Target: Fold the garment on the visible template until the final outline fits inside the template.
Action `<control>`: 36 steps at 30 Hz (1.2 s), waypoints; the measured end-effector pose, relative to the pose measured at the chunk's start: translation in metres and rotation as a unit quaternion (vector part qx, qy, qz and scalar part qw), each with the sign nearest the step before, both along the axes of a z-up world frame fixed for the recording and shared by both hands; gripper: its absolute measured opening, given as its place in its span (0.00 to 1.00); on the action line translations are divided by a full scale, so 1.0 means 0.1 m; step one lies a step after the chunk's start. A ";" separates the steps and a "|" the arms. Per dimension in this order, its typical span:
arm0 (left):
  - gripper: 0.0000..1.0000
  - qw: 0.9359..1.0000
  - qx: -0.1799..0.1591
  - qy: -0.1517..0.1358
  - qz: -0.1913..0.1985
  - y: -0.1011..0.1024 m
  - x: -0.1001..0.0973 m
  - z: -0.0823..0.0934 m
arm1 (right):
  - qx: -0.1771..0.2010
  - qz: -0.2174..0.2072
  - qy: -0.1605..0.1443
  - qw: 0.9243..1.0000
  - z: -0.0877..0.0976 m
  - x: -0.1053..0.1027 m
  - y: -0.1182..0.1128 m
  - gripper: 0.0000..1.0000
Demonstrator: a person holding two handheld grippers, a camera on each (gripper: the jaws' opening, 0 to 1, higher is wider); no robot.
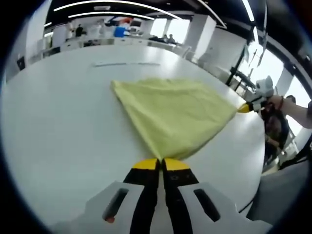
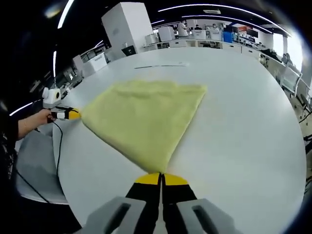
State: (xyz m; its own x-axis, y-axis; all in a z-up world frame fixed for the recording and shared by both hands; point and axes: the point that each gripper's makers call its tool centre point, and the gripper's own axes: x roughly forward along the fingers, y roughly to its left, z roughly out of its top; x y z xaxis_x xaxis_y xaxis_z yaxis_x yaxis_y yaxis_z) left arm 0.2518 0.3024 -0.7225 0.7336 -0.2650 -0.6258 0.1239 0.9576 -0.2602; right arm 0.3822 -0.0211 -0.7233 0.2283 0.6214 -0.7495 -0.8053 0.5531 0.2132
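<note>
Yellow cloth (image 1: 178, 114) lies spread on the white worktop (image 1: 58, 131); the left hand-held gripper (image 1: 161, 165) and right hand-held gripper (image 2: 161, 179) each pinch a corner of it.

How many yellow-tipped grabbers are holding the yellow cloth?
2. The left gripper pinches one corner of the yellow cloth on the white table. The right gripper pinches another corner, jaws closed.

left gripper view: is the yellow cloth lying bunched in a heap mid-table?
No: the yellow cloth is spread flat on the white table, one corner pinched in the closed left gripper.
</note>
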 end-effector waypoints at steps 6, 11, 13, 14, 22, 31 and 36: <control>0.08 1.000 0.016 0.010 0.005 0.04 -0.04 -0.05 | -0.014 -0.015 -0.022 1.000 -0.03 0.10 -0.03 0.07; 0.27 1.000 0.016 -0.006 0.024 0.08 -0.07 0.05 | -0.001 -0.032 -0.038 0.999 0.07 0.17 -0.02 0.29; 0.36 1.000 0.016 -0.012 0.024 0.07 -0.08 0.12 | 0.010 -0.038 -0.049 0.998 0.14 0.18 0.01 0.45; 0.39 0.999 0.016 -0.015 0.025 0.06 -0.08 0.15 | 0.013 -0.036 -0.049 0.998 0.17 0.17 0.02 0.50; 0.57 0.998 0.012 -0.047 0.033 0.03 -0.12 0.49 | 0.036 -0.032 -0.061 0.997 0.44 0.02 0.12 0.60; 0.78 0.996 0.006 -0.071 0.054 -0.05 -0.23 0.79 | 0.076 -0.037 -0.087 0.993 0.85 -0.14 0.23 0.77; 0.86 0.996 0.003 -0.075 0.056 -0.10 -0.30 0.92 | 0.095 -0.038 -0.098 0.990 1.06 -0.25 0.32 0.88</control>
State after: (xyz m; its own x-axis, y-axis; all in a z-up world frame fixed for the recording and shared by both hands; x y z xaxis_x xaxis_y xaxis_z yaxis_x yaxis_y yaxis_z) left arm 0.2222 0.2921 -0.6307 0.8438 -0.1724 -0.5083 0.0528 0.9691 -0.2410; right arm 0.3573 0.0107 -0.6176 0.4100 0.7222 -0.5571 -0.7990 0.5789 0.1624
